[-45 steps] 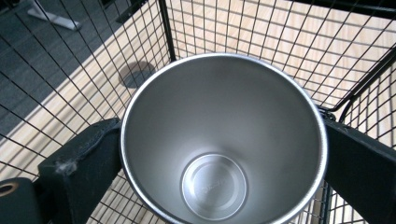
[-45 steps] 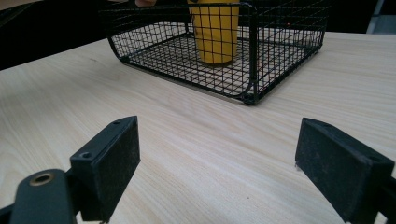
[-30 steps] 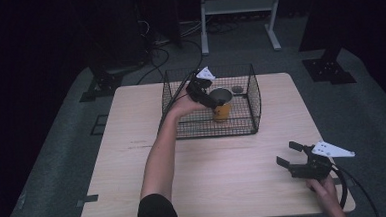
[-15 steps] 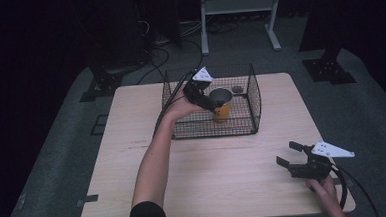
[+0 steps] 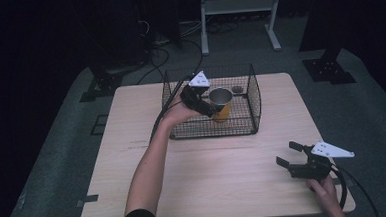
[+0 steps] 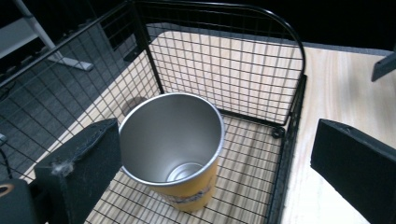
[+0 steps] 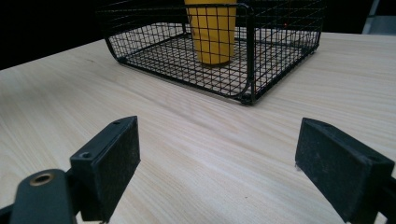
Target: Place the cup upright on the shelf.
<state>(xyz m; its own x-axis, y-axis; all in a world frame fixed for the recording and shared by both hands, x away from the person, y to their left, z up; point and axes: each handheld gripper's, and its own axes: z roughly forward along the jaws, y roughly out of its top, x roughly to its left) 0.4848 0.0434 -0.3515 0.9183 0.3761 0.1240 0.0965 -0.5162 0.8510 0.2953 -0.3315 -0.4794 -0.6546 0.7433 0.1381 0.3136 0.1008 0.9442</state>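
My left gripper hung with fingers spread beside the yellow steel tumbler standing inside the wire basket, right gripper open above the bench; a nudge could tip it.

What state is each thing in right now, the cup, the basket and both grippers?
Cup: upright, empty, standing inside the basket.
Wire basket: open-topped, resting on the table, holding the cup.
Left gripper: open, jaws to either side of the cup, not closed on it.
Right gripper: open, holding nothing, over the table's near right corner.
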